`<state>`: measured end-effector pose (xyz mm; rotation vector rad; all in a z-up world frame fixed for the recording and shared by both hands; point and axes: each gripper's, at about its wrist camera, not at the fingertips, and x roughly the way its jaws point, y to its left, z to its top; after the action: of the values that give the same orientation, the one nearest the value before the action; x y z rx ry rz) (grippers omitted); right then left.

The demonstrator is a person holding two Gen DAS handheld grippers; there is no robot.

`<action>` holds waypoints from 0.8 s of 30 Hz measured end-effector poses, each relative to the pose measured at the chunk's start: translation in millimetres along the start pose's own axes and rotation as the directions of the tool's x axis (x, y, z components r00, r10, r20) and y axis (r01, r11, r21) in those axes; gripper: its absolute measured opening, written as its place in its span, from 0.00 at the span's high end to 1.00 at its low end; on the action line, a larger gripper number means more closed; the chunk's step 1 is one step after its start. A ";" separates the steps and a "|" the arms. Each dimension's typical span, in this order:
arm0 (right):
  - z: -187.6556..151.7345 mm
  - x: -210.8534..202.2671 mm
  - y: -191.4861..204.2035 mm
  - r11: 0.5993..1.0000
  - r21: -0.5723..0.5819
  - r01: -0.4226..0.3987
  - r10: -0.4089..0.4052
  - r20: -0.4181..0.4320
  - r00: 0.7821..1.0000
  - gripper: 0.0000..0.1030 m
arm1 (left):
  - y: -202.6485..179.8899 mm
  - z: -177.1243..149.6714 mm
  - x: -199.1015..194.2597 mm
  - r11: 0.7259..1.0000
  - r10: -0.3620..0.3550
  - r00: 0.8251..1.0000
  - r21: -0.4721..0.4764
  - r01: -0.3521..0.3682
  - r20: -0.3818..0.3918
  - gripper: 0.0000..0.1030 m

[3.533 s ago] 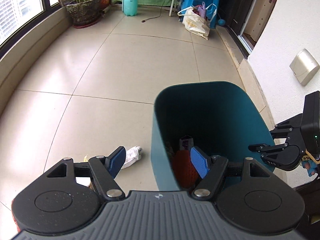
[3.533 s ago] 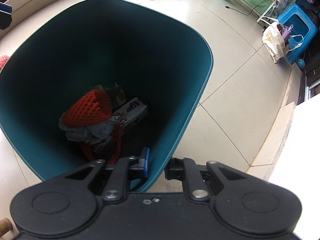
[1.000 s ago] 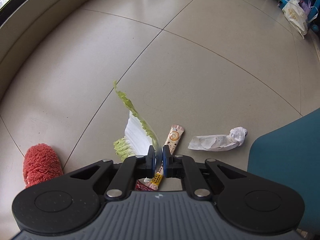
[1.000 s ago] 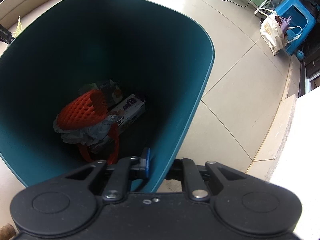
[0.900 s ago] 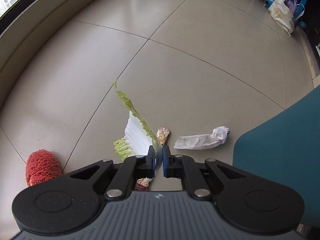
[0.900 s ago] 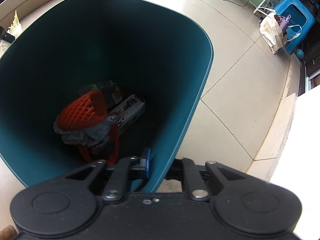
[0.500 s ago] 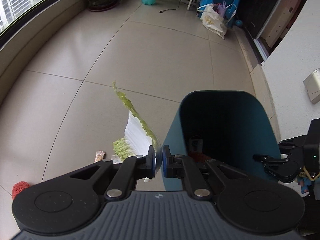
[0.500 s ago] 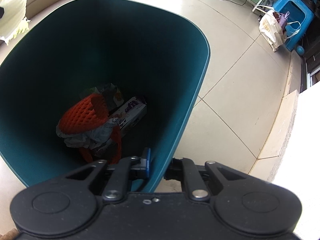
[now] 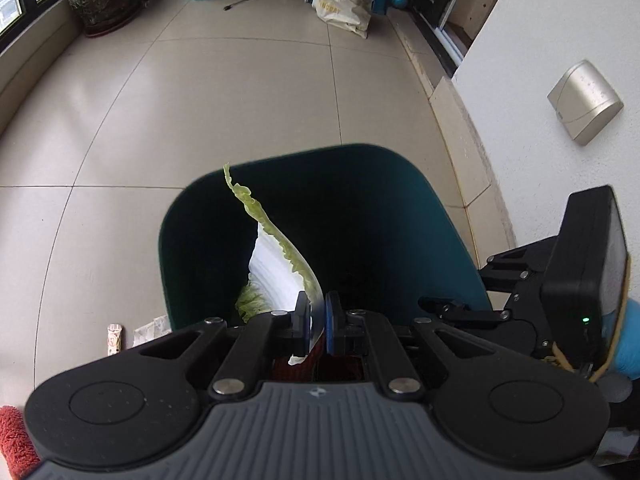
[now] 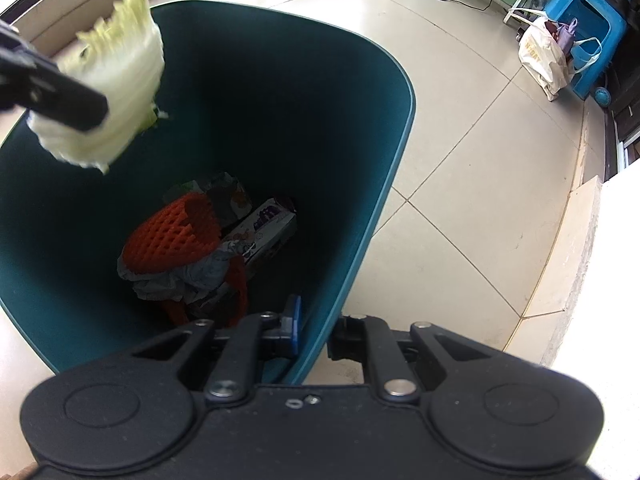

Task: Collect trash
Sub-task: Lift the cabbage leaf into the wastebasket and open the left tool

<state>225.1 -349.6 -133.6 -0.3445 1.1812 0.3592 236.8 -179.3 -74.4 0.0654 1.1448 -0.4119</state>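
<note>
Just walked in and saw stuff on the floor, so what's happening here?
A person is clearing trash with two handheld grippers. The left gripper is shut on a cabbage leaf and holds it over the open teal bin. The right gripper is clamped on the bin's rim. An orange foam net and a carton lie inside; a wrapper lies on the floor beside it.

Pale green-white cabbage leaf (image 10: 116, 80) motion-blurred in right wrist view; lower end hidden behind black left gripper finger (image 10: 60, 92). Red fuzzy object (image 9: 14, 436) cut off at left view's corner. Print on small wrapper (image 9: 115, 338) on floor too small to read. Dark teal plastic bin (image 9: 192, 248) bottom lost in shadow.
</note>
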 end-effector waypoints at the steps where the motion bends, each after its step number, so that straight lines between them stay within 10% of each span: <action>1: -0.4 -0.7 -1.5 1.000 0.006 -0.005 0.005 0.001 1.000 0.89 | -3.4 -3.1 10.3 1.000 0.012 1.000 0.008 -0.012 -0.017 0.94; 24: -4.1 -1.1 -11.9 0.999 0.028 -0.026 0.025 0.011 1.000 0.88 | -31.7 2.1 113.8 0.993 0.051 0.977 0.113 -0.028 -0.208 0.91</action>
<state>226.6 -362.2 -133.1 -0.3031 1.1801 0.3661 267.1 -241.4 -170.3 0.2318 1.3270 -0.4398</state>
